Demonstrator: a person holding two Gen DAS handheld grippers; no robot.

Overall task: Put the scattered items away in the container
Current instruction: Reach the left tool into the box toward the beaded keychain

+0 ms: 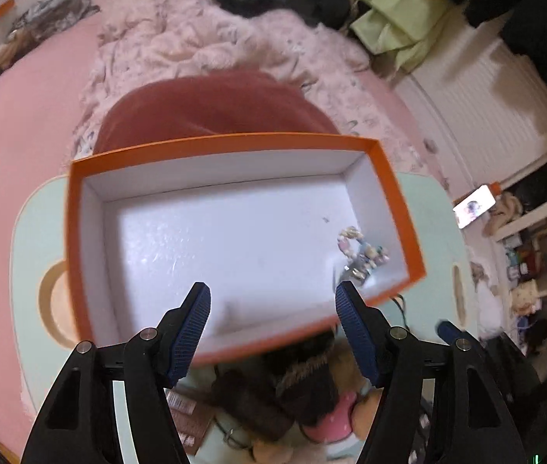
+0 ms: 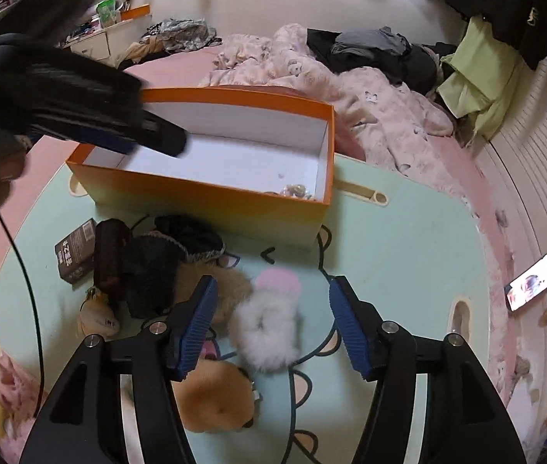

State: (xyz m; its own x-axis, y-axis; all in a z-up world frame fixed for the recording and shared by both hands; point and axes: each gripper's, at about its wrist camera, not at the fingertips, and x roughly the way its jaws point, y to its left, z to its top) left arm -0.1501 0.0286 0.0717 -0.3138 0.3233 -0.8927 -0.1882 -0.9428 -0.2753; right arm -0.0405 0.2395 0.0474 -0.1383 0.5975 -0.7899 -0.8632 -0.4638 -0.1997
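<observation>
An orange box (image 1: 230, 143) with a white inside stands on a mint green table (image 1: 33, 232); it also shows in the right wrist view (image 2: 203, 201). A small beaded trinket (image 1: 362, 251) lies in its right corner. My left gripper (image 1: 273, 297) is open and empty above the box's near wall, and shows blurred over the box in the right wrist view (image 2: 157, 135). My right gripper (image 2: 271, 290) is open just above a white and pink fluffy item (image 2: 269, 321). Beside it lie brown plush toys (image 2: 215, 398), a black fuzzy item (image 2: 157, 266) and a dark small box (image 2: 76, 255).
A bed with a pink blanket (image 2: 350, 85), dark clothes (image 2: 381, 50) and a green cloth (image 2: 474, 77) lies behind the table. A lit phone (image 2: 532, 282) leans at the right by shelves. A black cable (image 2: 29, 290) runs along the table's left side.
</observation>
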